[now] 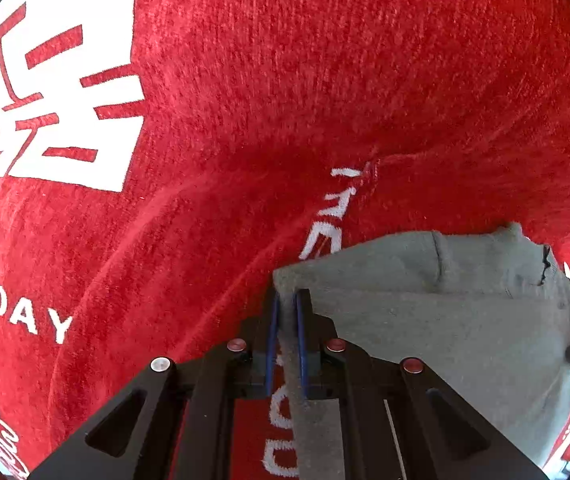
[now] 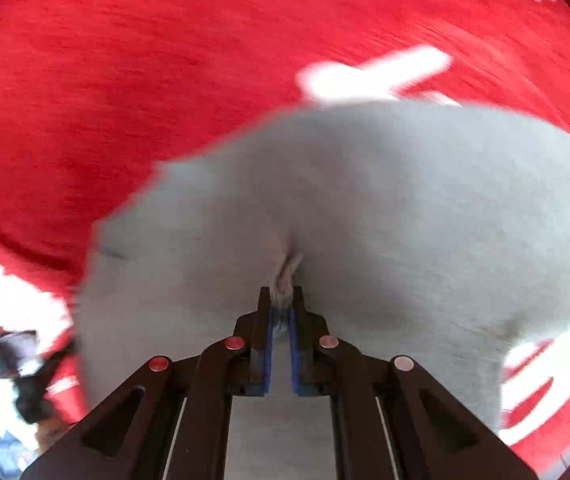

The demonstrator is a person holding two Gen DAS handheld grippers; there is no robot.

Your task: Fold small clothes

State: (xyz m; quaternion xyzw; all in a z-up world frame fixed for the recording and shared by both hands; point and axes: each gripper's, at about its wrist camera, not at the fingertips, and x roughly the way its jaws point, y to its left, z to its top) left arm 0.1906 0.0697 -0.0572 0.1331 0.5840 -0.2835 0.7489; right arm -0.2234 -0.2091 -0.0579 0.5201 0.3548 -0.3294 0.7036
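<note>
One grey garment [image 1: 445, 320], small, lying on a red cloth [image 1: 245, 100] w/ white lettering; no cloth edge or corner visible to place it by. Two grippers, both clenched on it: left gripper [image 1: 287, 308] has the garment's corner between its blue pads, right gripper [image 2: 281, 304] pinches a bunched tuft mid-fabric. Risks, imo: right's thin pinch could slip out on the lift, or grab just the top layer, so the fold goes crooked. Red cloth could also drag along if snagged.
</note>
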